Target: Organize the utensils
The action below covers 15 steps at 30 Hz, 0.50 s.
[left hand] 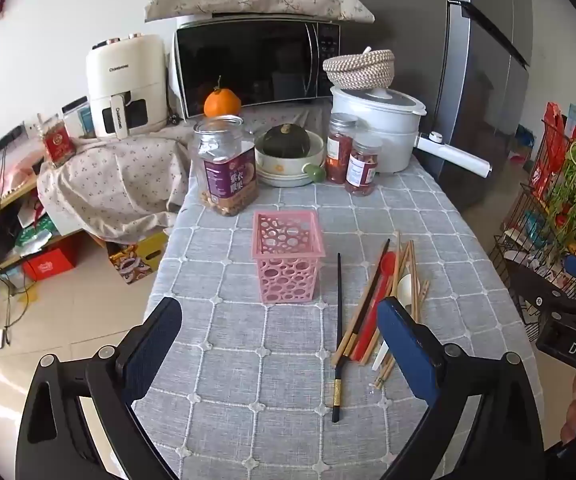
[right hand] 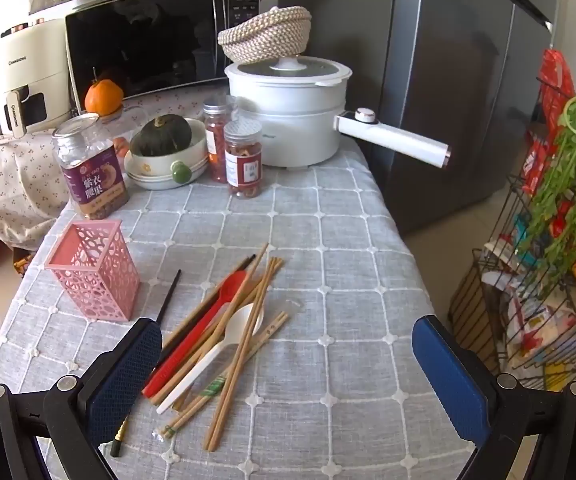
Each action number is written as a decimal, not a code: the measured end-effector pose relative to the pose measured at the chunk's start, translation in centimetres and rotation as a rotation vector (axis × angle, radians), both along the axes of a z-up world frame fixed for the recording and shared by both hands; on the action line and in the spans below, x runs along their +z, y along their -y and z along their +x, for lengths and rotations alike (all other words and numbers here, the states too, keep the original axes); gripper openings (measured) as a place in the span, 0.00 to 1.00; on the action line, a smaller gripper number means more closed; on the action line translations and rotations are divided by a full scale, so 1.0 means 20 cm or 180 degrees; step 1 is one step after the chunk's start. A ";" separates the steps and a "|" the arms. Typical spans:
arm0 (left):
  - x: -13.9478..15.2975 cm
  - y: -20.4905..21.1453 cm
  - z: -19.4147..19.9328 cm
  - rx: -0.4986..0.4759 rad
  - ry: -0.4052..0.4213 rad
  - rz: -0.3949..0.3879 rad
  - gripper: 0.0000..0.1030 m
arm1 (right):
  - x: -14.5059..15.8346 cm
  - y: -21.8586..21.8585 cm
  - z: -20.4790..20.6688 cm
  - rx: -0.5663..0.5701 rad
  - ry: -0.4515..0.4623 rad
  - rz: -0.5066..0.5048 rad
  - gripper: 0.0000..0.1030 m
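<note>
Both of your grippers hover above the near end of a table [left hand: 288, 360] covered in a grey checked cloth, angled down toward it. Your left gripper [left hand: 279, 356] has its fingers [left hand: 155, 344] spread wide with nothing between them but cloth. Your right gripper [right hand: 288, 376] is spread just as wide and holds nothing; its left finger sits over the near ends of the utensils.

Take the pink basket [left hand: 288, 260] as your landmark: a small, square, upright holder with round cut-outs, standing empty on the table ahead of your left gripper. Just to its right lies a single black chopstick [left hand: 338, 332], apart from the rest. Further right is a loose pile of wooden chopsticks [right hand: 243, 328], lying crossed over one another, with a red spoon [right hand: 215, 308] and a white spoon [right hand: 223, 340] mixed in.

Behind the basket stands a clear jar of nuts [left hand: 227, 168] with a purple label. To the right of that jar are a bowl holding a dark green squash [left hand: 288, 144], two small jars [left hand: 352, 160] of red contents, and a white electric pot [left hand: 380, 128] with a woven basket [left hand: 360, 68] on its lid. Farthest back sit an orange [left hand: 221, 104], a microwave [left hand: 255, 64] and a white air fryer [left hand: 125, 84].
</note>
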State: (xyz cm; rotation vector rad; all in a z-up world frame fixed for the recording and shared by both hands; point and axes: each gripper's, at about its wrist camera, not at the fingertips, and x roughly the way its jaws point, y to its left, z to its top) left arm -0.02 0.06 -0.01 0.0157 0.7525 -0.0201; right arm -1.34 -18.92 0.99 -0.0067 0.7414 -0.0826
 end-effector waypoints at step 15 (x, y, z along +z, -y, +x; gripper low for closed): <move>0.01 0.00 0.00 -0.0032 -0.0019 -0.0018 0.97 | -0.01 0.02 -0.01 -0.0032 0.0004 0.0158 1.00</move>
